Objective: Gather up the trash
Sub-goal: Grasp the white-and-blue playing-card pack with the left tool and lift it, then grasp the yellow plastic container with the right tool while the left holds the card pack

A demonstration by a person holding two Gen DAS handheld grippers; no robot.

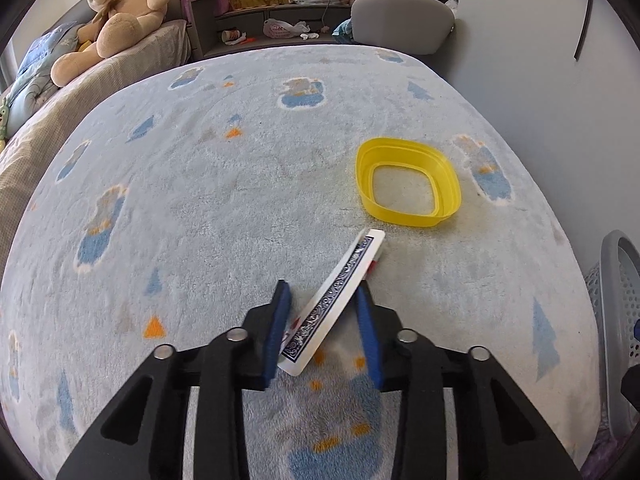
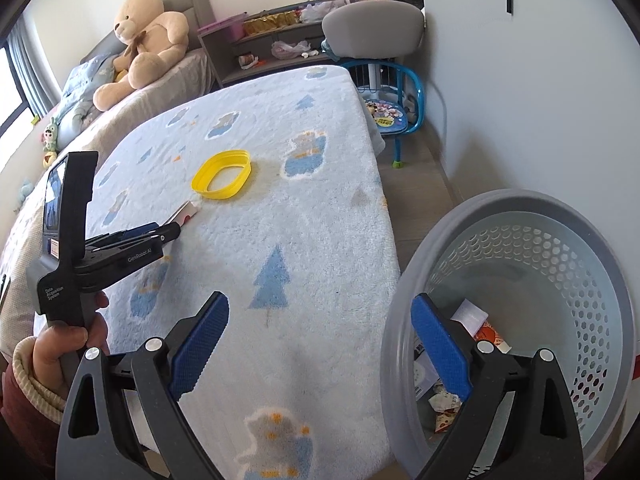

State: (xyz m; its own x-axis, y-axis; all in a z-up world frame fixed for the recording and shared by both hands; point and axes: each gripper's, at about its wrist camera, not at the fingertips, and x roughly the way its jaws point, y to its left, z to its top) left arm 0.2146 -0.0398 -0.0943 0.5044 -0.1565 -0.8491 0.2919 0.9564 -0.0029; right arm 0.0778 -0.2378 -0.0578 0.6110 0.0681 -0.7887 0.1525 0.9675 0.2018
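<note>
A playing card (image 1: 340, 300) with a blue patterned back stands tilted on edge on the pale blue blanket (image 1: 200, 208), with a second card showing behind it. My left gripper (image 1: 322, 288) is shut on these cards, its blue pads pressing them from both sides. In the right wrist view the left gripper (image 2: 172, 232) and the cards (image 2: 186, 210) show at the left, held by a hand (image 2: 64, 344). A yellow plastic ring (image 1: 400, 146) (image 2: 216, 195) lies just beyond the cards. My right gripper (image 2: 320, 300) hangs open and empty over the bed edge beside a grey basket (image 2: 560, 208) holding paper scraps (image 2: 472, 316).
The basket (image 1: 616, 320) stands on the floor right of the bed. A teddy bear (image 2: 148, 36) sits at the far left. Beyond the bed are a grey chair (image 2: 372, 28), a blue child's chair (image 2: 394, 120) and a cluttered shelf (image 2: 280, 40). A wall runs along the right.
</note>
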